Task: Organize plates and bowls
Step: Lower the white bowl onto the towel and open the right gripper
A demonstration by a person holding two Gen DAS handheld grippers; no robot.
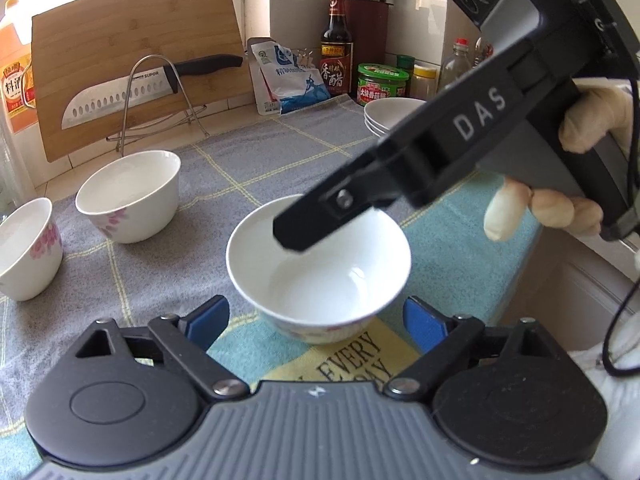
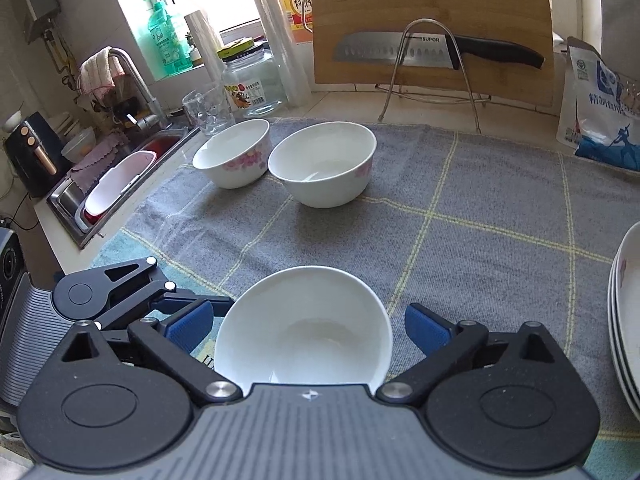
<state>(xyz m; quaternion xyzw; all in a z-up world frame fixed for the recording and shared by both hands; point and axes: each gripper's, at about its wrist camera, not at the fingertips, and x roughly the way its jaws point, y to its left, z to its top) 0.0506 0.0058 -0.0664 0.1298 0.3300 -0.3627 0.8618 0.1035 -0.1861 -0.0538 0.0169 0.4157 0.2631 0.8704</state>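
Note:
A plain white bowl (image 1: 320, 272) rests on the towel near the counter's front edge. My left gripper (image 1: 316, 322) stands open, one blue pad on each side of the bowl's near wall and neither pressing on it. From the right, a black finger (image 1: 296, 236) of my right gripper hangs over the bowl's far rim, held by a gloved hand (image 1: 540, 208). In the right wrist view the same bowl (image 2: 304, 328) lies between the wide-open pads of my right gripper (image 2: 306, 326). My left gripper's linkage (image 2: 112, 292) shows at the bowl's left.
Two flowered bowls (image 2: 232, 152) (image 2: 324, 164) stand side by side at the back left of the grey checked towel (image 2: 480, 208). A stack of plates (image 2: 628, 320) sits at the right edge. A knife rack (image 2: 432, 64), a cutting board, bottles and a sink (image 2: 116, 184) ring the counter.

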